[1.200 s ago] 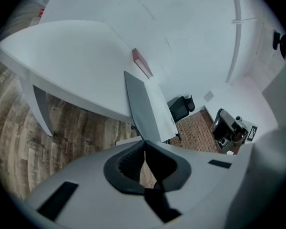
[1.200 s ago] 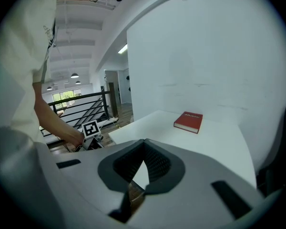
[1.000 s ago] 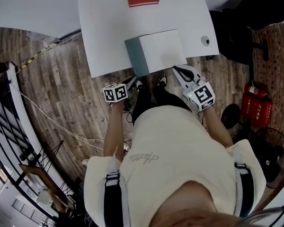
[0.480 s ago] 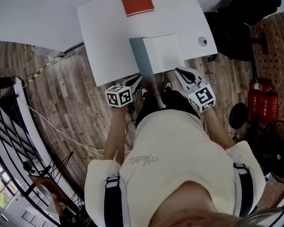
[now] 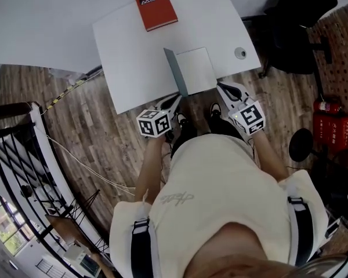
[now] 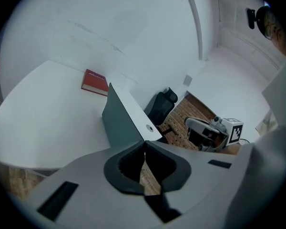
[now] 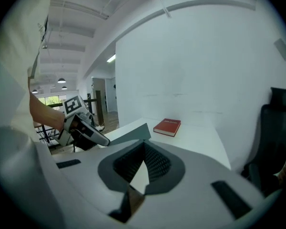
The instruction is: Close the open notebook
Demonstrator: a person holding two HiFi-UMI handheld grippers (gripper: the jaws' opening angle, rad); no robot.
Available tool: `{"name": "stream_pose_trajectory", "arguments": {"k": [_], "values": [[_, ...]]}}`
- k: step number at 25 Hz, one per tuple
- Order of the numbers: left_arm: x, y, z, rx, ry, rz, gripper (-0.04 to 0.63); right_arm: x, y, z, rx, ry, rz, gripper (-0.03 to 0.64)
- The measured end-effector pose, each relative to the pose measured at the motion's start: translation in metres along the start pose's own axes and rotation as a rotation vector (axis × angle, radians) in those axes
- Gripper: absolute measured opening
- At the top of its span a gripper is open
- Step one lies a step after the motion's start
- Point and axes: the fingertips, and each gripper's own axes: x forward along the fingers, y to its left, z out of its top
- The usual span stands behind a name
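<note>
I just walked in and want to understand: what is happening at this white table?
A person stands at the white table with a gripper in each hand, closing the open notebook. Its grey cover stands tilted up, partly swung over. The left gripper, jaws shut, meets the cover's near edge; whether it pinches or only pushes is unclear. The right gripper, also shut and empty, is by the notebook's near right corner. A red book lies at the table's far end.

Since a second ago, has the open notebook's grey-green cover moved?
Yes. The grey-green cover has swung up off the white table toward the notebook's white page. It lay broad and flat before and now stands nearly upright.
</note>
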Motion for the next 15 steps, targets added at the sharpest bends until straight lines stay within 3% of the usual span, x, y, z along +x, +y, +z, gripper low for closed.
{"name": "stream_pose_trajectory", "arguments": {"k": [15], "values": [[0.084, -0.05, -0.018, 0.06, 0.071, 0.111, 0.023, -0.037, -0.068, -0.019, 0.072, -0.069, 0.04, 0.008]]}}
